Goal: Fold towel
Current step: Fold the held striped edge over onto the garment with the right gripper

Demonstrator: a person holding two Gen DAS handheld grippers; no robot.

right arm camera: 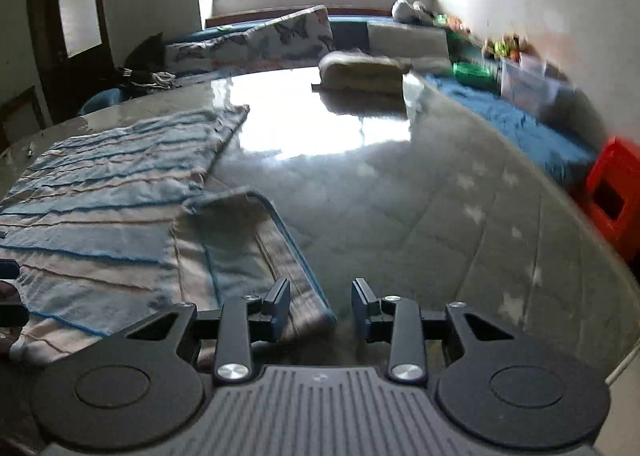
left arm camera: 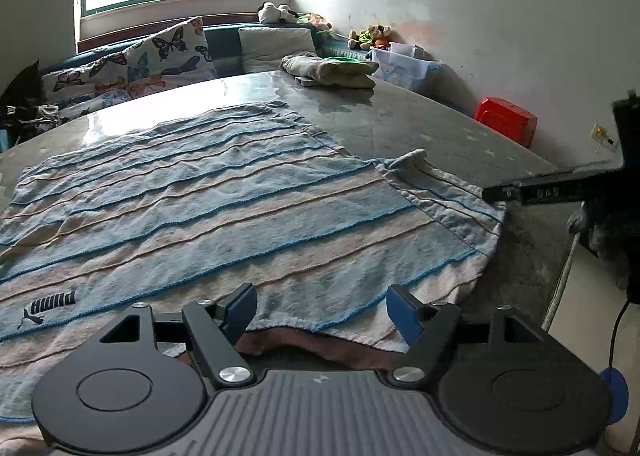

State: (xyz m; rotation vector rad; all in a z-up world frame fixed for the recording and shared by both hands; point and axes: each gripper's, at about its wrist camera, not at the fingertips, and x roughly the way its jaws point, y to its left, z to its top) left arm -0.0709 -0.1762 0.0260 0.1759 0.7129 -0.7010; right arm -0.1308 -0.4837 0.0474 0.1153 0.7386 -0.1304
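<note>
A blue, beige and white striped towel lies spread on the grey stone table, its right end doubled into an uneven flap. My left gripper stands open just above the towel's near edge, nothing between its blue pads. In the right wrist view the same towel fills the left side, and its folded flap reaches to my right gripper, which is open over the flap's near right corner. The right gripper's black body shows at the right edge of the left wrist view.
A folded beige cloth pile sits at the table's far side. Behind are butterfly cushions, soft toys, a clear plastic box and a red stool on the floor. A cable hangs at the right.
</note>
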